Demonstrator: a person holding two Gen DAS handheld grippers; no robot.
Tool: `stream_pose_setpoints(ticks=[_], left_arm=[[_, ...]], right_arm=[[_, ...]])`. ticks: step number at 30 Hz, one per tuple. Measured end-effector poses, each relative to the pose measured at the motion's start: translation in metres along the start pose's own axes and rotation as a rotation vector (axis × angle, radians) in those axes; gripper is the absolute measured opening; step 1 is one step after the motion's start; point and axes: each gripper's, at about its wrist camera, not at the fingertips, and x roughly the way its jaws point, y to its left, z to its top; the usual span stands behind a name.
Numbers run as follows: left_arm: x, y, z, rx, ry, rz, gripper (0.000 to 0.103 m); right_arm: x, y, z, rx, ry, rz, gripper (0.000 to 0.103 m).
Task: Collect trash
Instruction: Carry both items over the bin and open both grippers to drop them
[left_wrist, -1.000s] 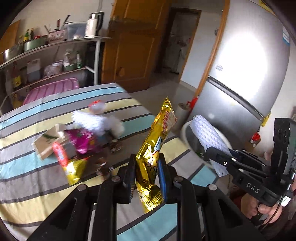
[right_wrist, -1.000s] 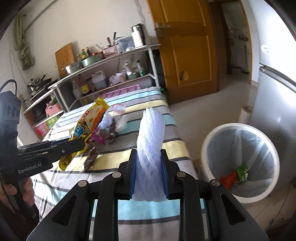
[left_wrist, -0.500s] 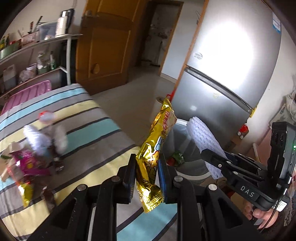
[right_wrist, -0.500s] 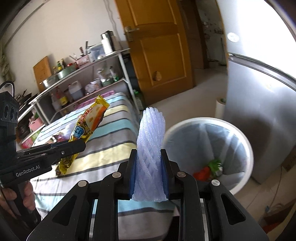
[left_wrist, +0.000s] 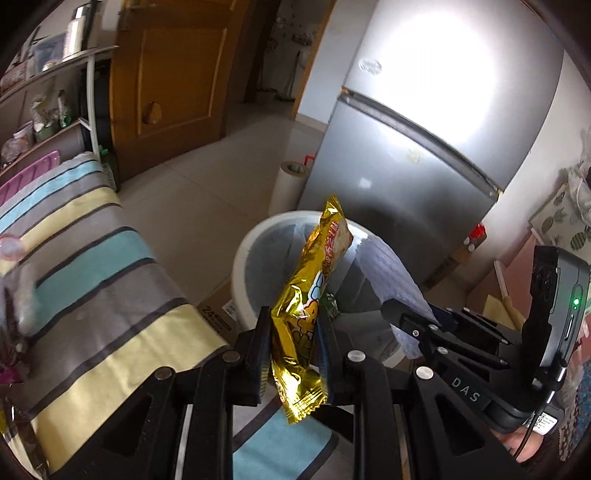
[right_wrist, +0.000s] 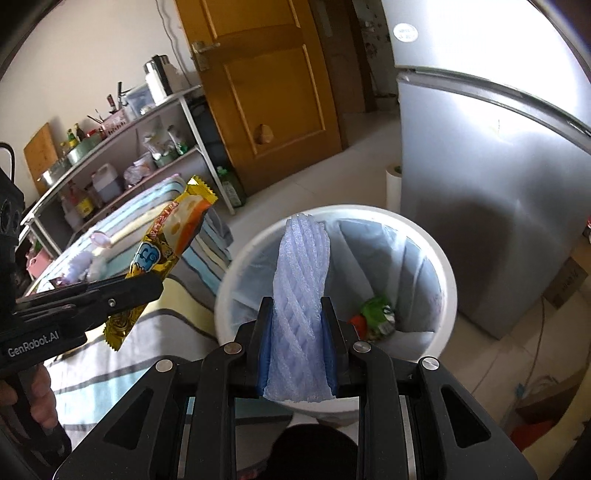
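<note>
A table (left_wrist: 110, 280) under a cloth striped in blue, grey and yellow stands in a tiled room with an orange wooden door (right_wrist: 266, 88), a metal shelf rack (right_wrist: 122, 155) crowded with kitchen things, and a silver fridge (left_wrist: 436, 147). A white trash bin (right_wrist: 439, 258) with a pale liner sits on the floor between the table's end and the fridge; red and green scraps (right_wrist: 373, 317) lie in its bottom. The left gripper (left_wrist: 291, 343) is clamped on a gold snack wrapper (left_wrist: 314, 280), which stands up between its pads, near the bin's rim. The right gripper (right_wrist: 299, 343) is squeezed on a white foam net sleeve (right_wrist: 303, 280), held upright over the bin's near edge. More litter (right_wrist: 88, 262) lies back on the table.
</note>
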Motion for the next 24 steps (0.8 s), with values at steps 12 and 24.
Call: stream_pose_setpoints(ticks=[12,24], left_arm=[[0.025,-0.009,0.007,-0.007,0.031,0.007,0.025],[0.020,-0.002,0.006,-0.045,0.015,0.034,0.054]], right_arm=[[0.024,-0.023,0.002,0.021,0.056,-0.078,0.027],[0.019,-0.022,-0.001,0.029,0.043,-0.097,0.048]])
